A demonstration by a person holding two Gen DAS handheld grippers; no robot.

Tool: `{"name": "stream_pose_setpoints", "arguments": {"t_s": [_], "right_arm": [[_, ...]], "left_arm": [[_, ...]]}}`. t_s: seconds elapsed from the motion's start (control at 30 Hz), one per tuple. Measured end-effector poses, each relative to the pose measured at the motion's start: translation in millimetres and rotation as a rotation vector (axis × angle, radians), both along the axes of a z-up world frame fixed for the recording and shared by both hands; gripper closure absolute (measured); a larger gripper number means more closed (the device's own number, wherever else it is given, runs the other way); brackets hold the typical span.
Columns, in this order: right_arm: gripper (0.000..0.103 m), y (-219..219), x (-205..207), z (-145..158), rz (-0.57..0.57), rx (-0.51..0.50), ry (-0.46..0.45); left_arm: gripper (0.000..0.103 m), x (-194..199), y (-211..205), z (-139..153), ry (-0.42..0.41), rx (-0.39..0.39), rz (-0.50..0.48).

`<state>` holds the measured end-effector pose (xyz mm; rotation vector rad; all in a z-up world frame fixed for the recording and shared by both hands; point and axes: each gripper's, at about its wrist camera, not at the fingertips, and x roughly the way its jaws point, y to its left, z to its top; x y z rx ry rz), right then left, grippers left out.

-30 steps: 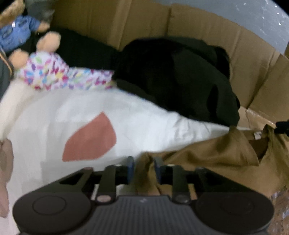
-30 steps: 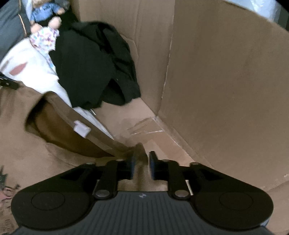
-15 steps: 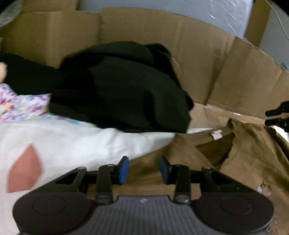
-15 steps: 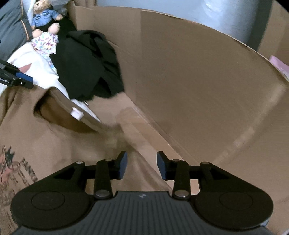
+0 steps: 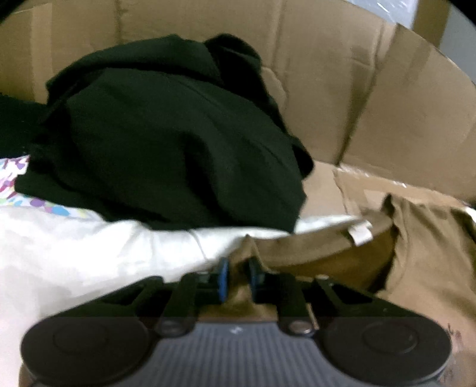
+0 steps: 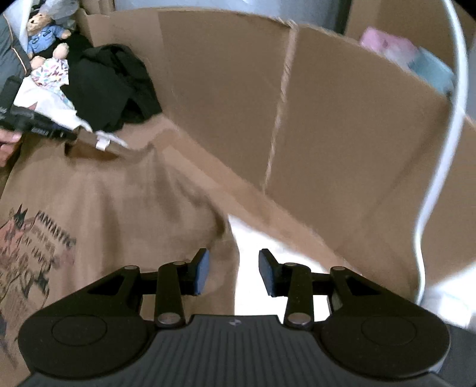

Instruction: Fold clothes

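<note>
A brown T-shirt [image 6: 119, 202] with a dark print lies spread inside a cardboard enclosure, collar and white label [image 6: 102, 143] toward the far end. In the left wrist view my left gripper [image 5: 238, 279] is closing, and a pinch of the brown T-shirt [image 5: 416, 253] just left of the collar sits between its blue pads. My right gripper [image 6: 233, 275] stands open low over the shirt's right shoulder edge. Its left pad is above the fabric and its right pad above a white surface, with nothing gripped.
A black garment [image 5: 166, 143] is heaped against the cardboard wall [image 5: 386, 104], on a white cloth [image 5: 74, 253]. A teddy bear [image 6: 41, 26] and patterned fabric lie far left. Cardboard wall [image 6: 223, 89] rises close on the right, with a white pole [image 6: 455, 104] beyond.
My left gripper let go, slid right along the shirt toward the collar and closed on fabric there. My right gripper released the shirt, opened and swung right to the shoulder edge.
</note>
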<state>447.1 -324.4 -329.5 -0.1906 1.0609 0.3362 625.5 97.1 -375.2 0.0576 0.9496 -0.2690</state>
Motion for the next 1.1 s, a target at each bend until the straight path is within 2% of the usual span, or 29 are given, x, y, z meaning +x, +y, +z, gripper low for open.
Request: {"name": "stream_pose_setpoints", "arguments": {"t_s": [0.17, 0.27, 0.37, 0.43, 0.53, 0.63, 0.67, 0.7, 0.73, 0.77, 0.87, 1.1], "right_arm": [[0.062, -1.6, -28.8, 4.5, 0.004, 0.014, 0.066], [0.062, 5.2, -47.9, 3.1, 0.025, 0.022, 0.109], [0.059, 16.0, -65.4, -5.5, 0.042, -0.005, 0.142], [0.055, 19.3, -71.7, -8.5, 0.036, -0.003, 0.156], [0.054, 30.6, -82.6, -12.3, 0.038, -0.019, 0.179], [0.055, 41.2, -89.3, -21.2, 0.026, -0.085, 0.191], [0.060, 41.6, -89.7, -23.6, 0.023, -0.112, 0.188], [0.083, 39.7, -89.8, -24.0, 0.025, -0.124, 0.187], [0.096, 36.1, -88.5, -23.0, 0.025, -0.137, 0.190], [0.100, 33.2, -89.1, -21.4, 0.023, -0.140, 0.189], [0.101, 20.6, -86.3, -7.0, 0.015, -0.195, 0.145], [0.101, -30.1, -49.2, 14.9, -0.101, -0.311, 0.084]], "left_arm": [[0.091, -3.7, 5.7, 18.1, -0.069, 0.044, 0.097], [0.086, -13.2, 16.6, 31.2, -0.069, 0.011, 0.111], [0.080, -31.6, 27.8, 41.5, -0.063, 0.014, 0.113], [0.070, -47.3, 35.9, 47.2, -0.062, 0.010, 0.116], [0.068, -68.1, 43.8, 51.5, -0.056, 0.006, 0.122], [0.066, -91.4, 52.2, 59.7, -0.042, 0.002, 0.125], [0.066, -101.9, 54.8, 61.6, -0.036, 0.001, 0.124], [0.066, -112.4, 61.4, 67.2, -0.033, 0.001, 0.123], [0.066, -119.7, 65.4, 69.7, -0.032, 0.002, 0.121], [0.066, -126.7, 68.4, 71.3, -0.030, 0.003, 0.118], [0.060, -146.1, 75.9, 75.9, -0.023, -0.002, 0.107], [0.060, -172.1, 91.0, 70.9, 0.005, -0.007, 0.128]]}}
